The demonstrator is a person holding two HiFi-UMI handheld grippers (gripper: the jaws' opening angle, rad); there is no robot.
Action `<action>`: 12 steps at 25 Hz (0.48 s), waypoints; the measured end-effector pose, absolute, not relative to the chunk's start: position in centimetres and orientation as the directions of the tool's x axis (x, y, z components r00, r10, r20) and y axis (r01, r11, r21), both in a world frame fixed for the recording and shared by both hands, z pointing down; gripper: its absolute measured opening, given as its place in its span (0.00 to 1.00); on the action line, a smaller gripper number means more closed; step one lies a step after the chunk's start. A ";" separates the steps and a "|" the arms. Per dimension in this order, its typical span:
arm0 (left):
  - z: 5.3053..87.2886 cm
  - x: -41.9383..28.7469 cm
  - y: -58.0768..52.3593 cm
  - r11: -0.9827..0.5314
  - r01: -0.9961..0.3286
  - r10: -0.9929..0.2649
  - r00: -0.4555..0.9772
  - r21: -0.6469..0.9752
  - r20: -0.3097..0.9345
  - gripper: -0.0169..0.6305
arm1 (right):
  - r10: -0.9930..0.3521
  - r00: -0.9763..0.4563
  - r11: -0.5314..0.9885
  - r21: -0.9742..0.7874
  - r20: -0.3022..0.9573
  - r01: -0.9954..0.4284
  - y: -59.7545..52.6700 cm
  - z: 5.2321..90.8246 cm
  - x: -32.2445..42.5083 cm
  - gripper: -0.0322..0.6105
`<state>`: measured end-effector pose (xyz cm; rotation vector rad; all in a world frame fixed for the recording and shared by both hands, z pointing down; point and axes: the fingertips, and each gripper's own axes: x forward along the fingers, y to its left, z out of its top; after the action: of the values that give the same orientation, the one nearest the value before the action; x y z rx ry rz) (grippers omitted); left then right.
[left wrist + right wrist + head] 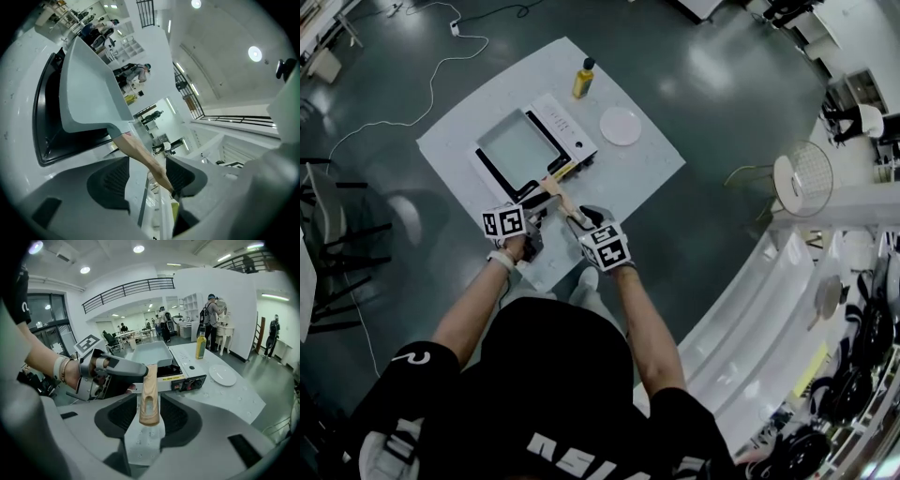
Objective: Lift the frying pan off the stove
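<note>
A square grey frying pan (517, 145) sits on a white portable stove (572, 127), its wooden handle (555, 192) pointing toward me. Both grippers are at that handle. In the right gripper view the handle (149, 394) lies between the open jaws of my right gripper (149, 416), with a gap on each side. My left gripper (112, 371) reaches across the handle from the left. In the left gripper view the scene is rolled: the handle (145, 161) runs between the wide-open jaws of the left gripper (147, 178), close to the right-hand pad (180, 176). The pan (89, 93) fills the upper left.
The stove stands on a white table (478, 127) over a dark floor. A yellow oil bottle (582, 80) and a white plate (621, 126) lie beyond the stove. Stove knobs (190, 383) face me. People stand far back (213, 319). A white chair (802, 173) stands to the right.
</note>
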<state>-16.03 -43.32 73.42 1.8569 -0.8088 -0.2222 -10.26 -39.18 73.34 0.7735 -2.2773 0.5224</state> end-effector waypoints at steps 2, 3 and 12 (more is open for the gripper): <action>73.6 -15.9 -43.7 -0.207 -0.398 -0.615 0.764 0.894 0.197 0.38 | -0.376 -0.585 0.743 -0.143 0.718 -0.654 -39.1 73.5 -10.6 0.28; 73.8 -15.8 -43.8 -0.201 -0.382 -0.610 0.769 0.902 0.190 0.38 | -0.373 -0.578 0.740 -0.142 0.726 -0.657 -39.0 73.6 -10.7 0.28; 75.0 -15.2 -45.5 -0.156 -0.258 -0.598 0.793 0.953 0.117 0.38 | -0.378 -0.537 0.719 -0.126 0.754 -0.683 -39.5 74.7 -11.4 0.27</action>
<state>-15.25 -45.50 74.97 1.7424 -0.6703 -0.3406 -11.43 -39.53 74.67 0.8003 -2.1881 0.5345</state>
